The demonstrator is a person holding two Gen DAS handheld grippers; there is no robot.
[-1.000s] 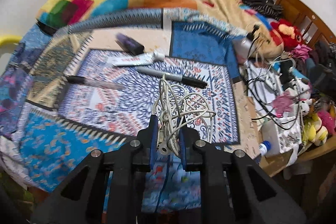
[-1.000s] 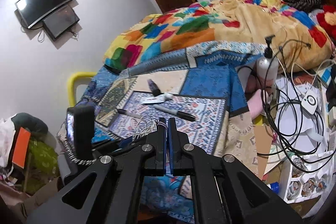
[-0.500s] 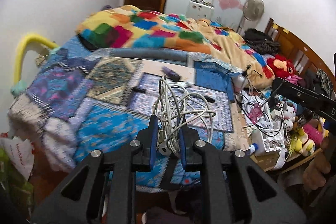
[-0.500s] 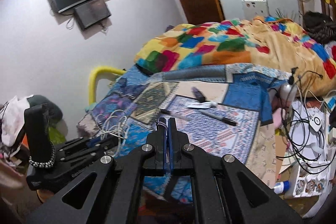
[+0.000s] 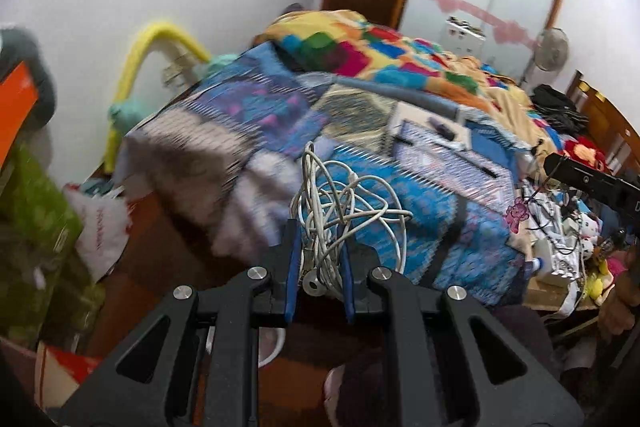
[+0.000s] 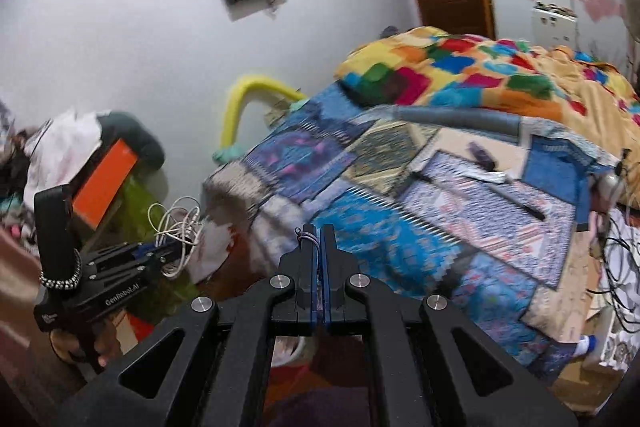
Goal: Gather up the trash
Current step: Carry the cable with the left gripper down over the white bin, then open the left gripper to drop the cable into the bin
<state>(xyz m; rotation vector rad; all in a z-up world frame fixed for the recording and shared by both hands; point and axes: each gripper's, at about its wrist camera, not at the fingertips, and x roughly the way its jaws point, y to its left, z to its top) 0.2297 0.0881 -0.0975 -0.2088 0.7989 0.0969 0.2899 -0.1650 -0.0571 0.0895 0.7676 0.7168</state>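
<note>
- Patchwork bedding (image 6: 404, 227) is filling both views, with a white wall (image 6: 120, 39) behind it.
- We're clamping the left gripper (image 5: 319, 251) on one tangled white cable bundle (image 5: 340, 211), holding it in the air off the bed's near edge.
- We're keeping the right gripper (image 6: 319, 251) pressed together; a thin strand is showing at its tips, too small to identify.
- Only the right wrist view is showing the left tool from the side, with the bundle hanging beside a white plastic bag (image 6: 212, 251).
- Only the left wrist view is catching the green box (image 5: 32, 227).
- On the bedding we're counting two dark markers (image 6: 516, 203), one white tube (image 6: 486, 176) and one dark purple item (image 6: 482, 153).
</note>
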